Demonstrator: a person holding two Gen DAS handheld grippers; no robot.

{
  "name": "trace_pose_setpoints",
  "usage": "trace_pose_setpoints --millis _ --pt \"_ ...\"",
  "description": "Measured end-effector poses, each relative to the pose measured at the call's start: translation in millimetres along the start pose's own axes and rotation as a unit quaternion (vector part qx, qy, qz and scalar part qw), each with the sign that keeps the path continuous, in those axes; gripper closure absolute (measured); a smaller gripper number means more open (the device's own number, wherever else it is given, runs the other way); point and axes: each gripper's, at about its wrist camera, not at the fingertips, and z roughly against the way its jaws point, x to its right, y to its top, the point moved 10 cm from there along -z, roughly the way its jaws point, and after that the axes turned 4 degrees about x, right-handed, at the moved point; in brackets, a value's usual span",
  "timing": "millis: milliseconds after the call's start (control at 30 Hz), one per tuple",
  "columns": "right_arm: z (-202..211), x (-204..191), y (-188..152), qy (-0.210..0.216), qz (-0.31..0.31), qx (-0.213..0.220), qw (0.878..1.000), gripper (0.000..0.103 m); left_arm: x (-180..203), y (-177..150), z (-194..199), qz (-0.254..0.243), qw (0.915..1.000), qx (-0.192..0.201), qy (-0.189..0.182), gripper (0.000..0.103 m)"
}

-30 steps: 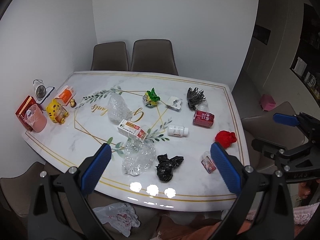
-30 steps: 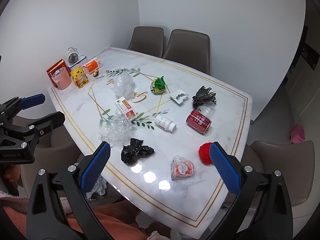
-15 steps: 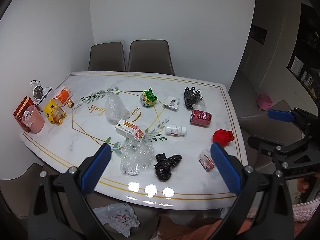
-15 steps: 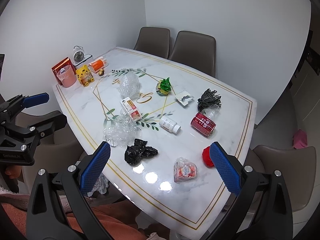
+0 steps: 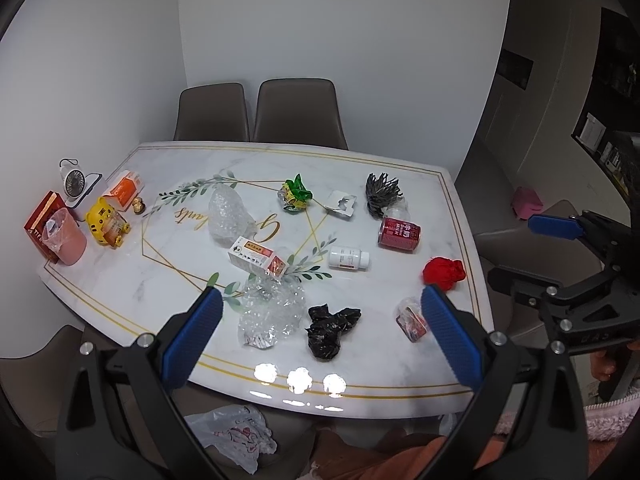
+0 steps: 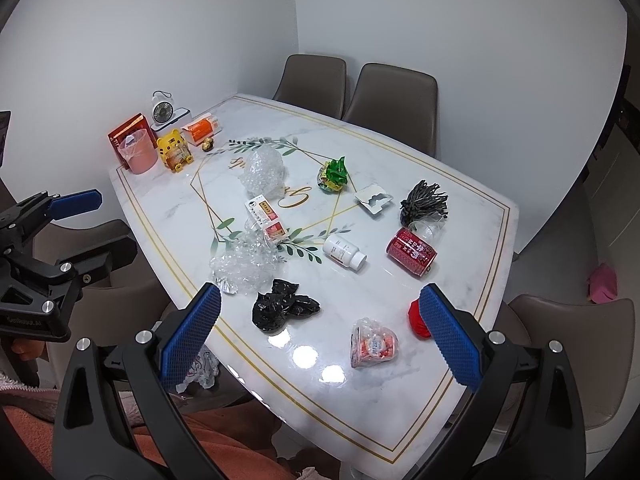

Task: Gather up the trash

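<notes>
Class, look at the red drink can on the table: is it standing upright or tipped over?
Tipped over. The red can lies on its side on the marble table, its printed side facing up.

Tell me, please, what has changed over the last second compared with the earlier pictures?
Both grippers have drawn back and up a little from the table, so it looks slightly farther off. The left gripper and right gripper remain open and empty. The red can, black bag and other litter have not moved.

Marble table carries scattered litter — red can, white bottle, black bag, bubble wrap, pink cup.
</notes>
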Motion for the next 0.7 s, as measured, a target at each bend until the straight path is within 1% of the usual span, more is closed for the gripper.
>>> trace_pose_setpoints --millis 367,700 --pt "-4.3 -3.8 1.6 0.008 0.006 -0.001 1.0 0.007 -2.6 -1.7 -1.7 0.006 1.0 0.0 0.005 0.004" --pt "-5.7 -2.1 1.4 0.006 0.006 -0.002 1.0 0.007 -2.0 -2.9 -1.6 0.004 1.0 0.0 0.003 0.004"
